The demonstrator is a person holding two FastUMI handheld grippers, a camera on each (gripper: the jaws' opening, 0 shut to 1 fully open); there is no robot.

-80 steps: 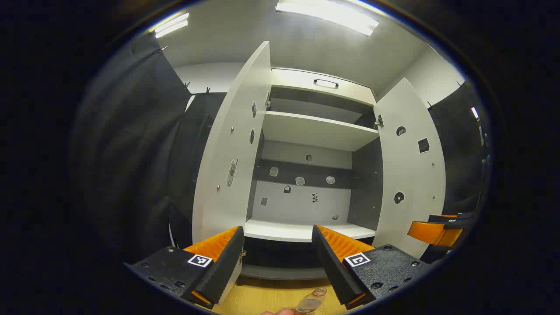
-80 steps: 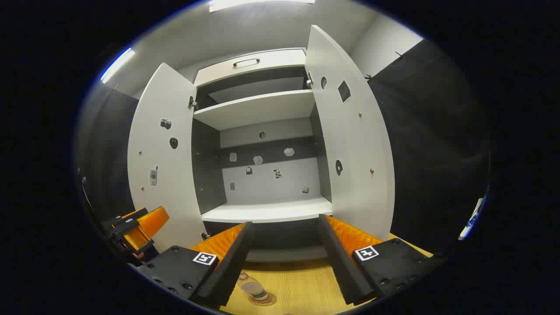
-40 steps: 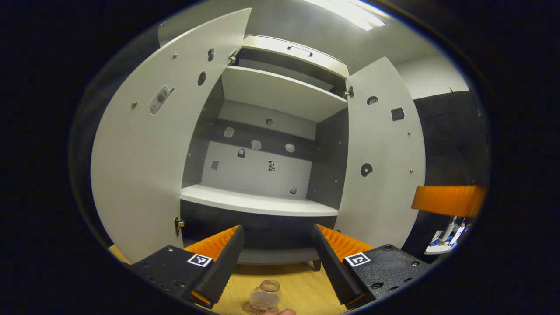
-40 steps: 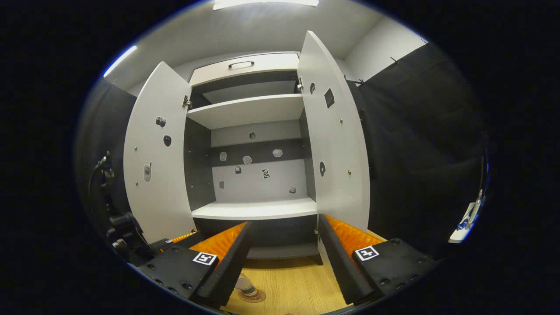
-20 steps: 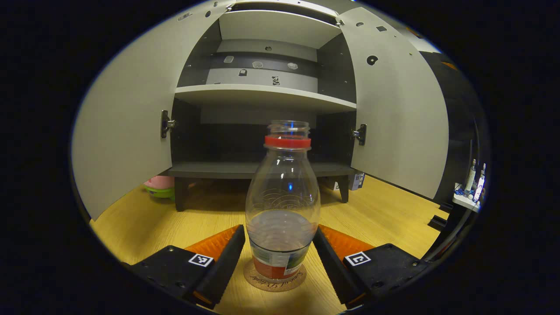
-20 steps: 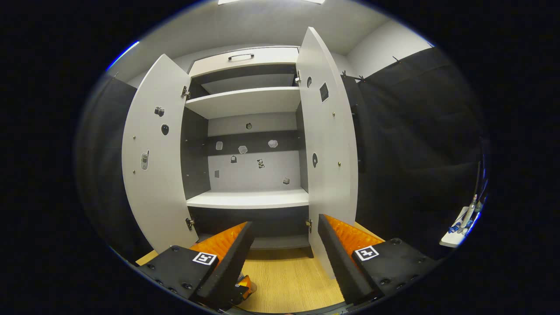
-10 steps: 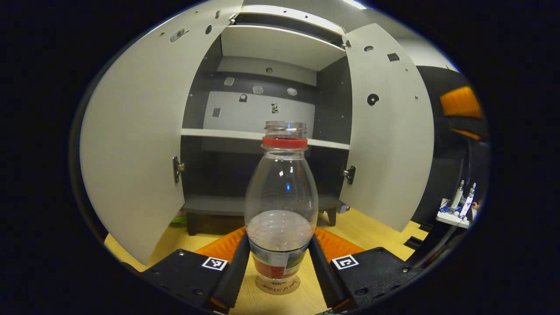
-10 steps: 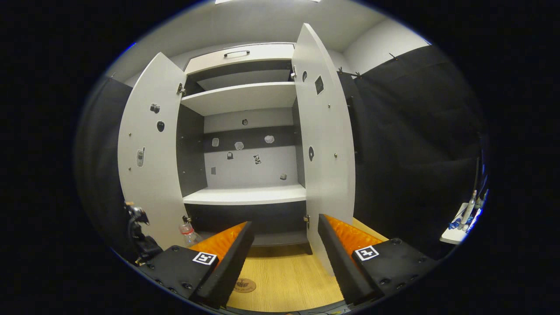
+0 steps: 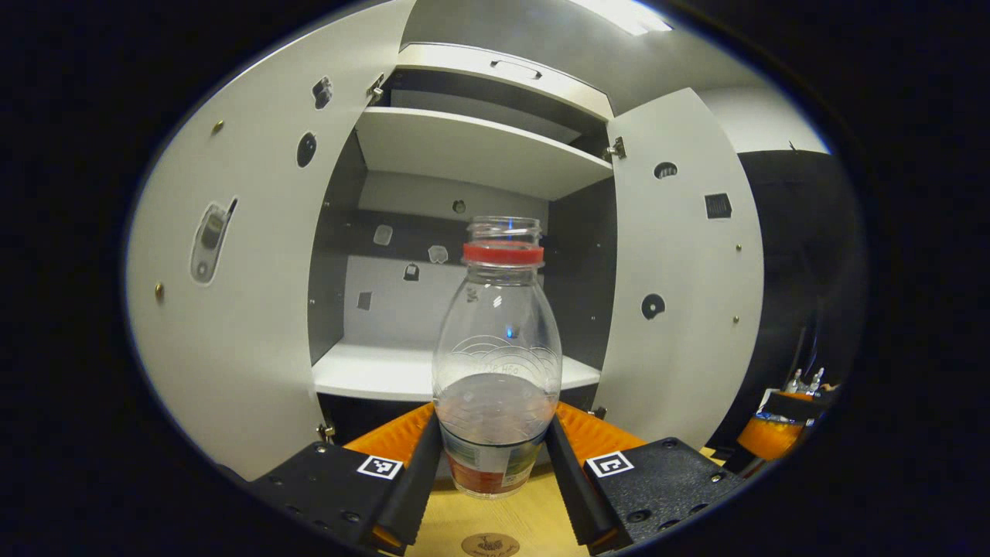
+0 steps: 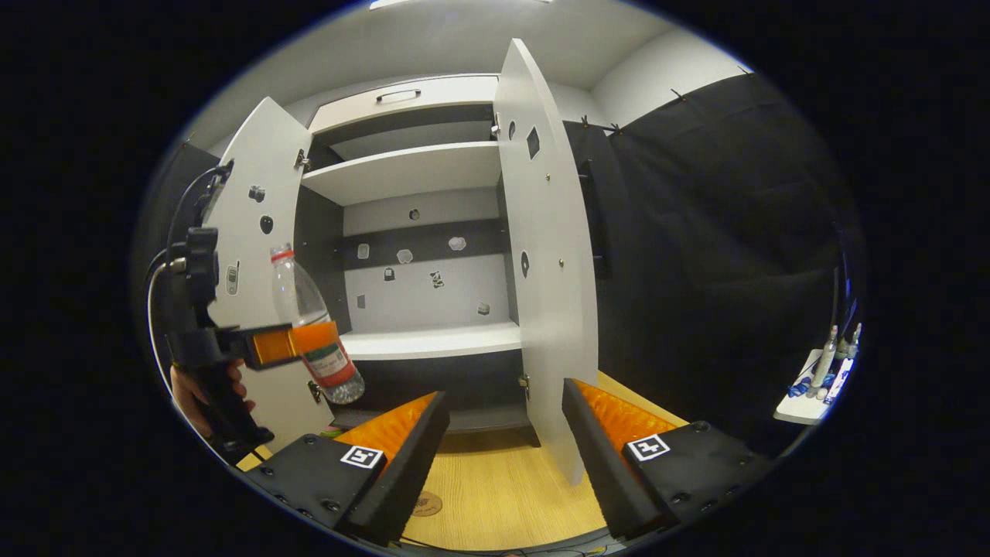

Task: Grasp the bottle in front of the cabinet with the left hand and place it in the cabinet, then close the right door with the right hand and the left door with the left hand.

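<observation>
A clear plastic bottle with a red neck ring, no cap and a little water stands upright between my left gripper's fingers. My left gripper is shut on its lower body, holding it in the air in front of the open cabinet. In the right gripper view the same bottle hangs at the left, held by the left gripper in a person's hand. The left door and the right door stand wide open. My right gripper is open and holds nothing, low before the right door.
A white shelf lies just beyond the bottle, with another shelf above it. A round coaster lies on the wooden floor below. Small items sit on a ledge at the far right.
My left gripper has lifted the bottle off the coaster, up to the height of the white shelf. The right gripper has shifted a little to the right.
</observation>
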